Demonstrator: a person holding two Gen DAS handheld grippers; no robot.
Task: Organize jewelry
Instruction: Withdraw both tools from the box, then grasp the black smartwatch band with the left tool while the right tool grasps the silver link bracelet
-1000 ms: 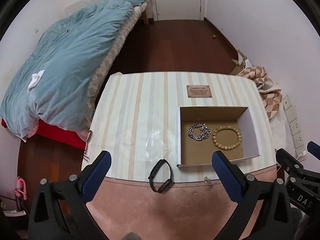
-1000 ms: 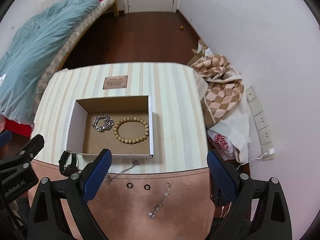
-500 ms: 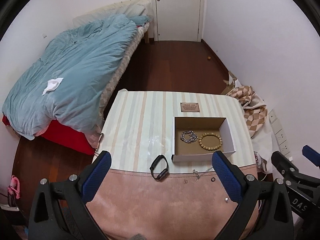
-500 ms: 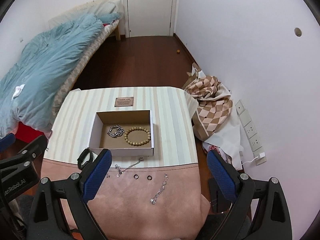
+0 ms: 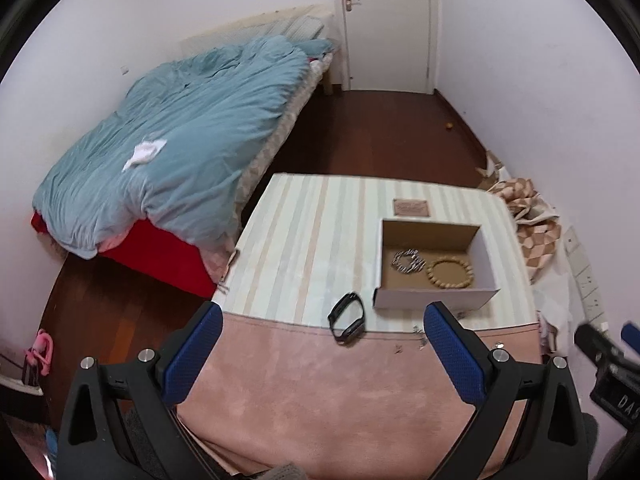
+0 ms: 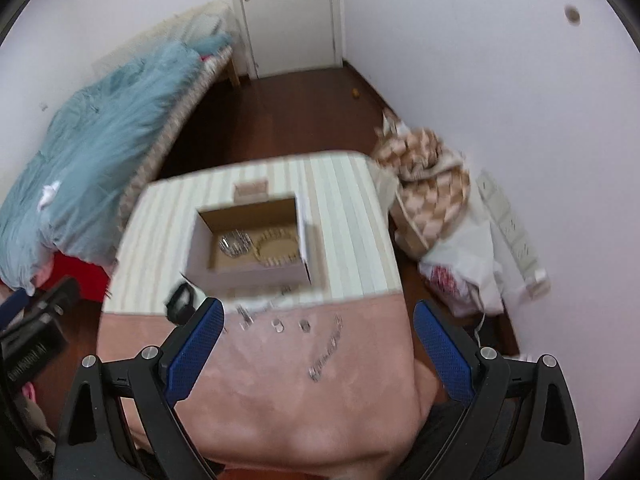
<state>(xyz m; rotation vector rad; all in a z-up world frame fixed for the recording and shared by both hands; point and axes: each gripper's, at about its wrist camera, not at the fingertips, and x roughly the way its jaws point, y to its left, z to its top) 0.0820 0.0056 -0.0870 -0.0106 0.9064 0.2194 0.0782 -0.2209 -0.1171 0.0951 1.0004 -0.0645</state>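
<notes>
An open cardboard box (image 5: 436, 297) stands on the striped table (image 5: 312, 240) and holds a silver chain bracelet (image 5: 408, 261) and a wooden bead bracelet (image 5: 450, 272). A black band (image 5: 347, 318) lies left of the box at the edge of the pink cloth (image 5: 320, 392). In the right wrist view the box (image 6: 248, 276), a silver chain (image 6: 325, 354), two small rings (image 6: 276, 325) and another chain (image 6: 246, 316) lie blurred on the cloth. My left gripper (image 5: 320, 352) and right gripper (image 6: 316, 348) are both open and empty, high above the table's near side.
A bed with a blue duvet (image 5: 180, 144) stands to the left. A checkered bag (image 6: 428, 172) and a white plastic bag (image 6: 460, 276) sit on the floor to the right by the wall. A closed door (image 5: 384, 24) is at the far end.
Both grippers have risen and pulled back from the table, so the box and jewelry look smaller. The right wrist view is now blurred and tilted. Nothing was picked up.
</notes>
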